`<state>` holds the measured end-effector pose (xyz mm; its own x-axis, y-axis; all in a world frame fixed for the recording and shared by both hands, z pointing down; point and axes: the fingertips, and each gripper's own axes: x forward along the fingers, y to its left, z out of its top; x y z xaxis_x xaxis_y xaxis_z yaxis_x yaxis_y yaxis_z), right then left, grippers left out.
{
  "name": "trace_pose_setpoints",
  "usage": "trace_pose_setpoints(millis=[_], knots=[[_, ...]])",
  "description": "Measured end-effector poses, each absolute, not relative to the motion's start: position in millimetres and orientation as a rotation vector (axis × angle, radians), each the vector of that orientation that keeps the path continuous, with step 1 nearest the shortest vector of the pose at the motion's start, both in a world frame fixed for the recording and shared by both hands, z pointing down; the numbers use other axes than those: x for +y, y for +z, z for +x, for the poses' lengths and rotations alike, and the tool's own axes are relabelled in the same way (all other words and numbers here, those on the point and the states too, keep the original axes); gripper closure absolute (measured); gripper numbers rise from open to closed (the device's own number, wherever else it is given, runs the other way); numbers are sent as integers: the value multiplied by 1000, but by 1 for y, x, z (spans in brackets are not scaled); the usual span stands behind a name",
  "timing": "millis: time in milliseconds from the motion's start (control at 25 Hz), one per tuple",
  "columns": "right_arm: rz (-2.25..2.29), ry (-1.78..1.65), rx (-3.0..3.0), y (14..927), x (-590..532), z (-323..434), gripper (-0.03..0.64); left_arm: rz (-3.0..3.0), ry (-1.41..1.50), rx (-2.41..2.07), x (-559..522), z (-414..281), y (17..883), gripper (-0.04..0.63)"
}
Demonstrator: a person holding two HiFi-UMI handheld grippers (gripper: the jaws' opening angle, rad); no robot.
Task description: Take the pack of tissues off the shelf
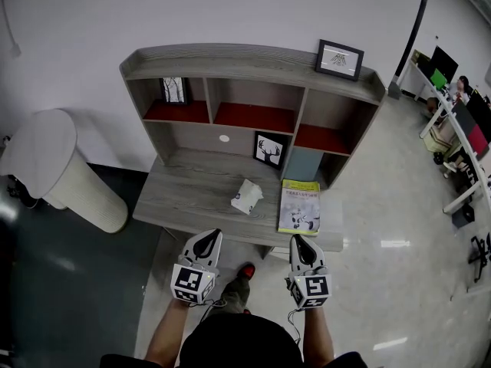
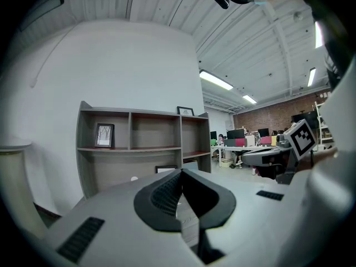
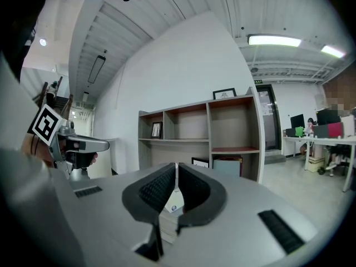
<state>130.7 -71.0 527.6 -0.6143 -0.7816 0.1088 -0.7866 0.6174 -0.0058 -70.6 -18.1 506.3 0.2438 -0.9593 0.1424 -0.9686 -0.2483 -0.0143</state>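
Pack of tissues [image 1: 247, 196]: lies crumpled on the grey table [image 1: 184, 198], in front of the shelf [image 1: 253, 60] compartments and just left of a yellow-green book [image 1: 300, 206]. The left gripper [image 1: 209, 236] and right gripper [image 1: 298, 240] are side by side at the table's near edge, apart from the tissues. Both sets of fingers are pressed together and hold nothing.

White, rumpled pack of tissues [image 1: 247, 196] on lowest board of grey shelf [image 1: 230, 58]

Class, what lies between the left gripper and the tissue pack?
Head view: only bare desk between left gripper and tissue pack.
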Motion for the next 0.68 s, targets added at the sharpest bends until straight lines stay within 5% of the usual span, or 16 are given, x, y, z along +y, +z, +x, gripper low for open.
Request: trace_pose_setpoints(millis=[680], knots=[[1328,97,-2744,529,-68,131,577,2416,188,-1871,-17,-67,507,588]])
